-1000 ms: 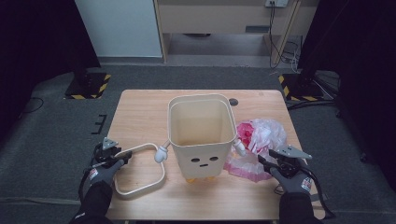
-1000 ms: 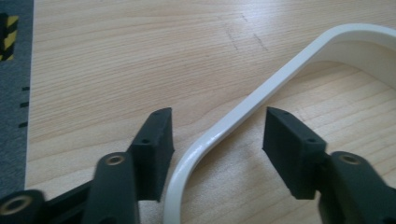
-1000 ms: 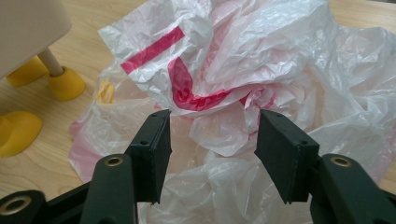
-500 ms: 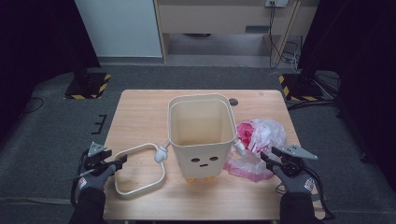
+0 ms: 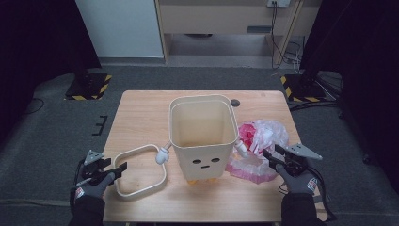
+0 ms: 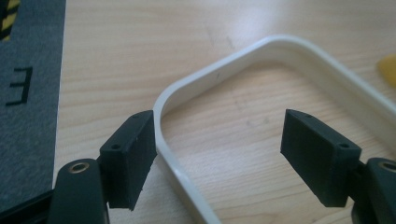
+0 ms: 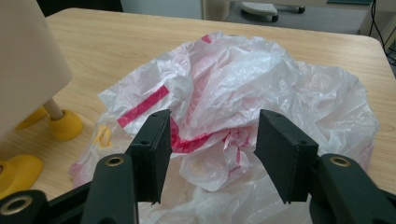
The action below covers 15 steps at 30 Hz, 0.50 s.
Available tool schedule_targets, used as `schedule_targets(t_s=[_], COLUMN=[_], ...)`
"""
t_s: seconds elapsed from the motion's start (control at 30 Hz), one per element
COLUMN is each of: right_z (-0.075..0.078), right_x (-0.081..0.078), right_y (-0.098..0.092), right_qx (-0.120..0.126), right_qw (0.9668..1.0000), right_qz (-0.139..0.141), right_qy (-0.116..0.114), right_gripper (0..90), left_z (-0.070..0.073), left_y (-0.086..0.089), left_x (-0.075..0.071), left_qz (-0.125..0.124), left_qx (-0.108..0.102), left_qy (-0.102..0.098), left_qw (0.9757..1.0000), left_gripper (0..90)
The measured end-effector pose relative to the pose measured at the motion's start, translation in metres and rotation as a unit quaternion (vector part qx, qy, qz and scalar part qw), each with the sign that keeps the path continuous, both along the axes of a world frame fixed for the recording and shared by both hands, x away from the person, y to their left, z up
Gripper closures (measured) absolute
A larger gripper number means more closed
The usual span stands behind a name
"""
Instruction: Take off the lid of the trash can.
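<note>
- The left gripper [image 5: 123,168] is being held wide open, its jaws having just been opening; the rigid cream ring [image 6: 196,86] is lying flat on the table [image 5: 141,108], one corner between the jaws, unpressed.
- Just ahead of the half-open right gripper [image 7: 212,149], the plastic bag [image 7: 243,88] is lying crumpled: light, soft, slippery, best pinched at a raised fold.
- Farther off, beside it, the bin [image 5: 202,127] is standing upright.

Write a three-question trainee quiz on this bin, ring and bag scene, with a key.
1. True or false: the left gripper has its jaws shut on the cream ring.
2. What lies in front of the right gripper?
A. plastic bag
B. cream ring
C. a lid
3. Name the colour of the feet under the cream bin.
Key: 1 false, the jaws stand open; 2 A; 3 yellow.
</note>
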State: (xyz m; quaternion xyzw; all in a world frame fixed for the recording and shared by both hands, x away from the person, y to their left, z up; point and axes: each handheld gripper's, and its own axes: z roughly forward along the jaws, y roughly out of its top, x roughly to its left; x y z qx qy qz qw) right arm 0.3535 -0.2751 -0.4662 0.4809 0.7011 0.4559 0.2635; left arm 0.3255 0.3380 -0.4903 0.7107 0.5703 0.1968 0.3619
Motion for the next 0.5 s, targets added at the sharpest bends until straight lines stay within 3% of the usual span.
schedule_targets(t_s=[0.27, 0.4, 0.5], right_z=[0.005, 0.007, 0.008], right_x=[0.006, 0.012, 0.017], right_y=[-0.002, -0.001, 0.000], right_qx=[0.003, 0.005, 0.003], right_qw=[0.9997, 0.9994, 0.9993], right_qz=[-0.019, -0.026, -0.028], right_qy=[-0.017, -0.022, -0.025], right_gripper=[43.2, 42.3, 42.4], left_z=[-0.014, -0.020, -0.023], left_y=[-0.003, -0.002, -0.004], left_x=[0.010, 0.016, 0.023], left_qz=[0.002, 0.014, 0.013], left_qx=[0.018, -0.012, -0.023], left_qy=[0.047, 0.045, 0.038], left_qw=[0.9988, 0.9988, 0.9989], left_gripper=[25.7, 25.6, 25.7])
